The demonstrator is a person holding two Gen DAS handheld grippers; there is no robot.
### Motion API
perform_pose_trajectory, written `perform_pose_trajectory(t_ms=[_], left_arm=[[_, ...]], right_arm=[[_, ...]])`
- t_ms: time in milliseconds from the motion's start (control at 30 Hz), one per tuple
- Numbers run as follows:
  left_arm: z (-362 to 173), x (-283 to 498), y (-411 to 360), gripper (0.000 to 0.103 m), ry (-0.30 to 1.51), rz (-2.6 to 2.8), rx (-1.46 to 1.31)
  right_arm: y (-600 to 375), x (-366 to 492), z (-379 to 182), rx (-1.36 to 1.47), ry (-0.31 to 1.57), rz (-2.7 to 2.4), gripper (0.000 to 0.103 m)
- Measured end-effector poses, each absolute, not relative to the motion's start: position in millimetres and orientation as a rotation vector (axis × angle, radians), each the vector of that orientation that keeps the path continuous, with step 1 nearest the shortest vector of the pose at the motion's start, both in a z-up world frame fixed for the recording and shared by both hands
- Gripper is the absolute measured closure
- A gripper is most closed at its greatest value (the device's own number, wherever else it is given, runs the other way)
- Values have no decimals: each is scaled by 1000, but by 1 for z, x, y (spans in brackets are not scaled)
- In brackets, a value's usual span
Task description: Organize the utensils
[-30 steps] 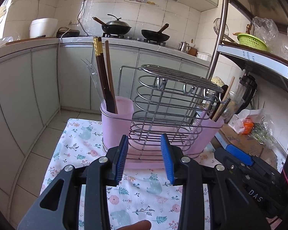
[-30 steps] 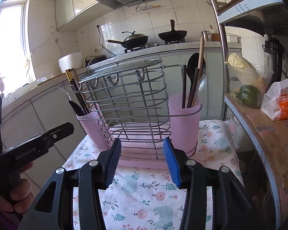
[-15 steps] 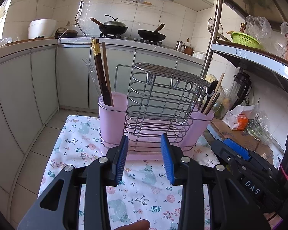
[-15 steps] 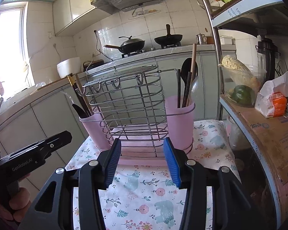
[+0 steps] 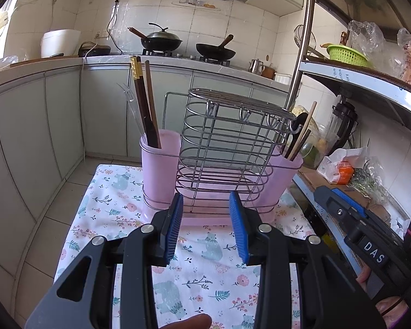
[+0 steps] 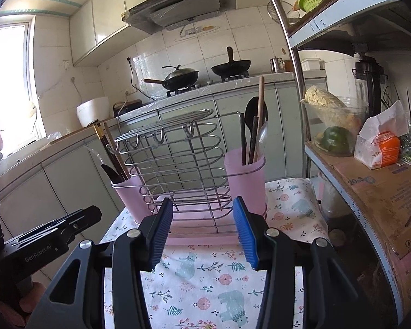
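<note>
The wire utensil rack (image 5: 227, 148) stands at the far end of my desk (image 5: 205, 274), on the floral cloth, a pink cup (image 5: 159, 161) of chopsticks (image 5: 143, 101) at its left end and another pink cup (image 6: 245, 181) with a black spoon (image 6: 253, 118) at its right. My left tool (image 5: 206, 227) and right tool (image 6: 202, 230) both sit near it, gaping wide and holding nothing.

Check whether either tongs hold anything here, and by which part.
Nothing is held. The left tongs and right tongs are both open, with only air between their pads, short of the rack. The utensils stand in its pink cups.
</note>
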State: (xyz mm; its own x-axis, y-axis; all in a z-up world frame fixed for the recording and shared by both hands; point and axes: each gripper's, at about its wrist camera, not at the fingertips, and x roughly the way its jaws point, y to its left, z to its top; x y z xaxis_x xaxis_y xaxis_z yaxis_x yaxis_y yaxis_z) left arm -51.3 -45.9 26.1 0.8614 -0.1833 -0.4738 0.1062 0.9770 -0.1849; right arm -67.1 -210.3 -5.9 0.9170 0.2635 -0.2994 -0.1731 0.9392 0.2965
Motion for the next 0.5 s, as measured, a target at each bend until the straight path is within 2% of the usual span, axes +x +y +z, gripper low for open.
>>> perform_pose_trajectory(t_ms=[500], left_arm=[[22, -52, -51, 68, 519, -107, -108]], right_arm=[[-214, -75, -4, 256, 311, 196, 58]])
